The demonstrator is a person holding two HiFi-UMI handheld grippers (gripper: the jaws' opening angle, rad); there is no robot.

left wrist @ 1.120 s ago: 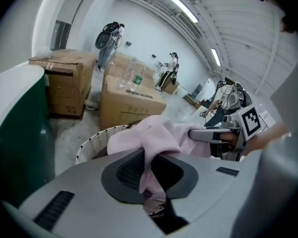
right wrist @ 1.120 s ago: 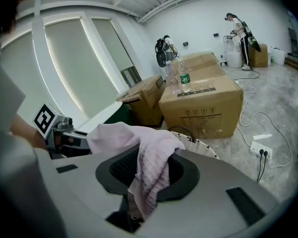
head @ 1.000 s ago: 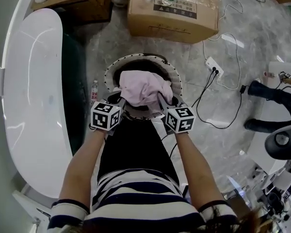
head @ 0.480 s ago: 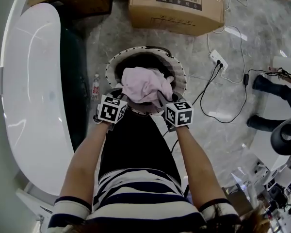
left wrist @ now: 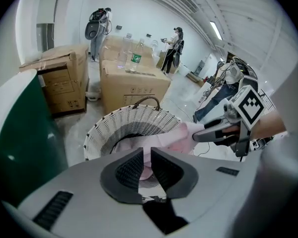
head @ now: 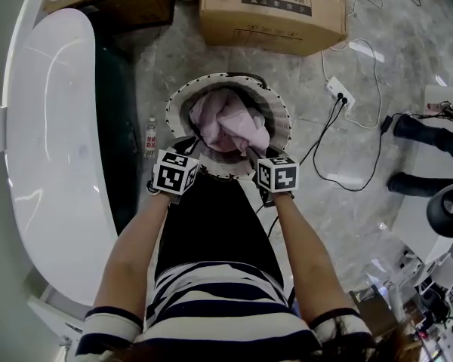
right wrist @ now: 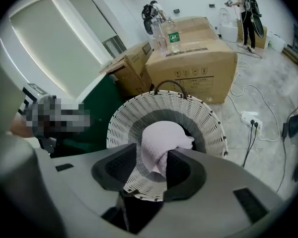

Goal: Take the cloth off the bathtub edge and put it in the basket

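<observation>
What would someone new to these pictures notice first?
The pink cloth, bunched in the mouth of the white wicker basket on the floor in front of the person, draws the eye first. The left gripper is shut on one part of it, while the right gripper, whose jaws have just been opening, has cloth loose between them. A long white bathtub fills the head view's left side.

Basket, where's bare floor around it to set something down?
Bare floor: between the basket and the cardboard box, and right of it before the power strip. The bathtub side is tight, with a bottle; cloth fills the basket.
</observation>
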